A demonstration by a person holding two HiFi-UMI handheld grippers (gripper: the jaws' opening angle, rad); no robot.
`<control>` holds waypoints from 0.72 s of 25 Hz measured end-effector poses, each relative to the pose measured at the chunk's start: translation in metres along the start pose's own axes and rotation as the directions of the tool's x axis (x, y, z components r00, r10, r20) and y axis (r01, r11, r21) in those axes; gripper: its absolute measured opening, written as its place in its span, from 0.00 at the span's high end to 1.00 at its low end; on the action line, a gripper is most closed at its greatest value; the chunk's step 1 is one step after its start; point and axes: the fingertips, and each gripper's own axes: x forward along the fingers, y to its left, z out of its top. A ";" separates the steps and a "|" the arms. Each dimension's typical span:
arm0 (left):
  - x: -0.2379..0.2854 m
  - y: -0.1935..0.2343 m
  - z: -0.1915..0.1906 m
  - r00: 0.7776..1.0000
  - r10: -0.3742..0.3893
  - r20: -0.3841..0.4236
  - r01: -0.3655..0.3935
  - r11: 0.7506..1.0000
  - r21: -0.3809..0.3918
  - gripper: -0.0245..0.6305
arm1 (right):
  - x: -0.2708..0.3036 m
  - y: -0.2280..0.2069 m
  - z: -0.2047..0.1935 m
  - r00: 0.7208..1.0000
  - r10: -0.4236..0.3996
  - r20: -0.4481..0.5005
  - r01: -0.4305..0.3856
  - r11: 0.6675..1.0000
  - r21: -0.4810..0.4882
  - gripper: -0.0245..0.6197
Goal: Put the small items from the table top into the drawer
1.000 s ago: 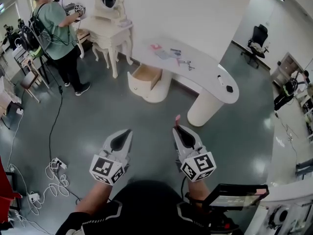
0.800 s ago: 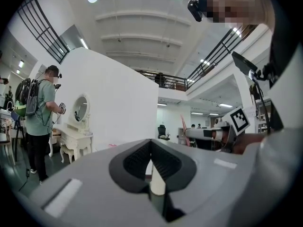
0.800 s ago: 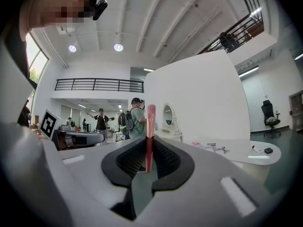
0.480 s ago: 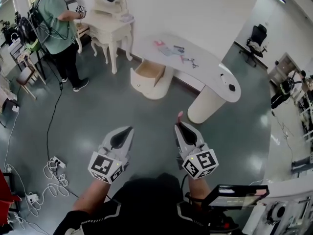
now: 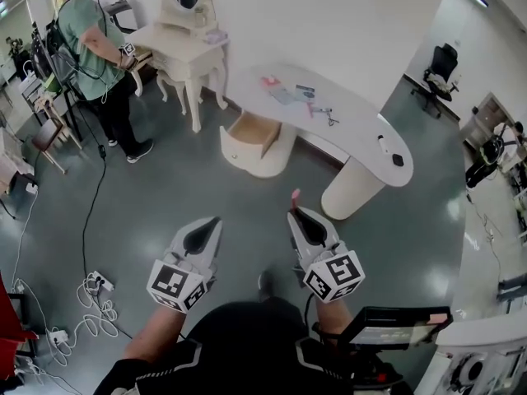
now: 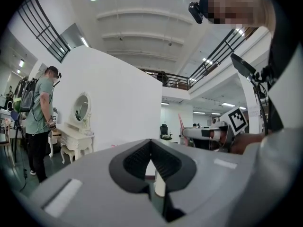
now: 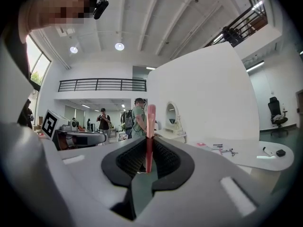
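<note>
Pink and slim, a stick (image 7: pixel 149 126) stands upright between the pads of our right tongs (image 7: pixel 148 143), which are clenched on it so that its rounded end pokes out past the tips. Our left tongs (image 6: pixel 151 142) are clenched too, tips touching, with nothing between them. Seen from the head view, both tongs are held side by side over the grey floor (image 5: pixel 206 179), well short of the white curved surface (image 5: pixel 362 138) and pointing toward it. The small items lie on that surface. A pink one (image 5: pixel 268 81) is nearest its left end, flat grey-blue pieces (image 5: pixel 292 95) are just beside that, and a thin dark item (image 5: pixel 328 115) sits toward its middle. A white pen-like piece (image 5: pixel 380 144) and a small black object (image 5: pixel 398 160) lie near its rounded right end. What exactly each of these is we cannot tell at this range. The drawer (image 5: pixel 249 127) stands pulled open under the surface's left end, its brown inside showing. Beyond that same left end a person in a green shirt (image 5: pixel 86 31) stands at a cream dressing table (image 5: pixel 181 44) with an oval mirror.
</note>
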 end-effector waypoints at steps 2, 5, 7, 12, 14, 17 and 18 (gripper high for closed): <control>0.016 0.002 0.003 1.000 0.013 0.000 -0.013 1.000 0.011 0.96 | 0.008 -0.016 0.004 1.000 0.012 0.004 -0.012 1.000 -0.003 0.89; 0.038 0.010 0.006 0.999 0.036 -0.002 -0.036 0.999 0.012 0.96 | 0.020 -0.037 0.009 0.999 0.032 0.014 -0.032 0.999 -0.003 0.89; 0.052 0.014 0.005 0.999 0.042 -0.010 -0.042 0.999 0.007 0.96 | 0.028 -0.051 0.012 0.999 0.037 0.016 -0.037 0.999 -0.002 0.89; 0.085 0.023 0.004 0.998 0.057 -0.023 -0.058 0.998 -0.008 0.96 | 0.045 -0.084 0.012 0.999 0.046 0.019 -0.046 0.999 0.014 0.89; 0.099 0.025 0.005 0.998 0.062 -0.025 -0.062 0.998 -0.010 0.96 | 0.051 -0.095 0.013 0.998 0.051 0.021 -0.051 0.998 0.022 0.89; 0.118 0.028 0.006 0.997 0.067 -0.029 -0.067 0.998 -0.008 0.96 | 0.060 -0.112 0.014 0.998 0.067 0.022 -0.067 0.997 0.030 0.89; 0.125 0.028 0.008 0.997 0.070 -0.030 -0.070 0.998 -0.004 0.96 | 0.062 -0.118 0.015 0.997 0.072 0.022 -0.073 0.997 0.028 0.89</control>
